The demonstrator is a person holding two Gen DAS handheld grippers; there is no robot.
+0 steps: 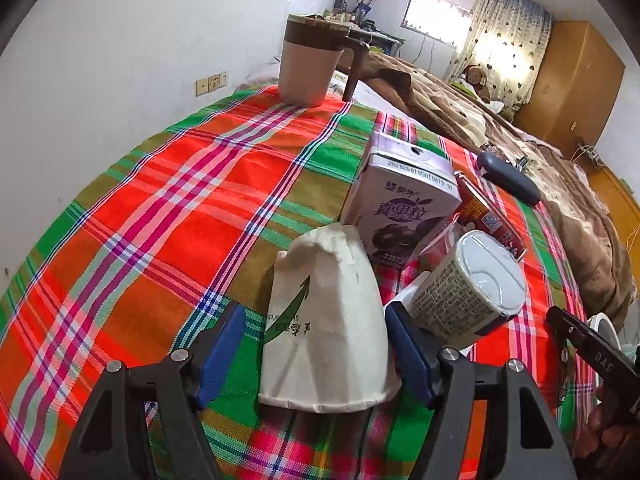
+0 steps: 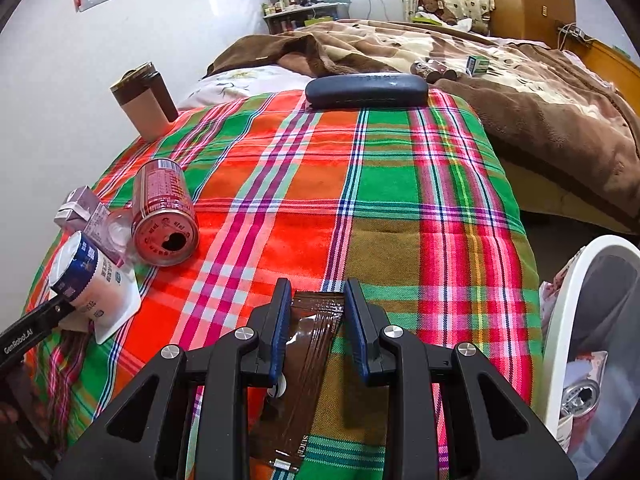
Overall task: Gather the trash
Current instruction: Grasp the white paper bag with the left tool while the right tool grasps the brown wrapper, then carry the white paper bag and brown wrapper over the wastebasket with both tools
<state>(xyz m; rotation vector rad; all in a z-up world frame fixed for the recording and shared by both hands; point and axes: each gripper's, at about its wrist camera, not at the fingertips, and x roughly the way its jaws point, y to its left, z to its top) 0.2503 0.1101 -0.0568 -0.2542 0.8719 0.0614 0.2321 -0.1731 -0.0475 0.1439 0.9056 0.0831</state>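
The left gripper (image 1: 316,344) has its jaws spread around a tipped paper cup (image 1: 326,320) at 6 o'clock on the table (image 1: 168,200). It looks light and squashy, so hold its sides softly. The right gripper (image 2: 318,320) pinches a brown wrapper (image 2: 308,344)

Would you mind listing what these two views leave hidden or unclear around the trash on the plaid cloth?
- Left wrist view: the paper cup lies between the left tool's pads; contact cannot be made out.
- Left wrist view: the red can is mostly hidden behind the yogurt tub and purple carton.
- Right wrist view: the brown sachet's lower end is cut off by the right tool.
- Right wrist view: the white bin is cut by the frame edge, contents partly unseen.
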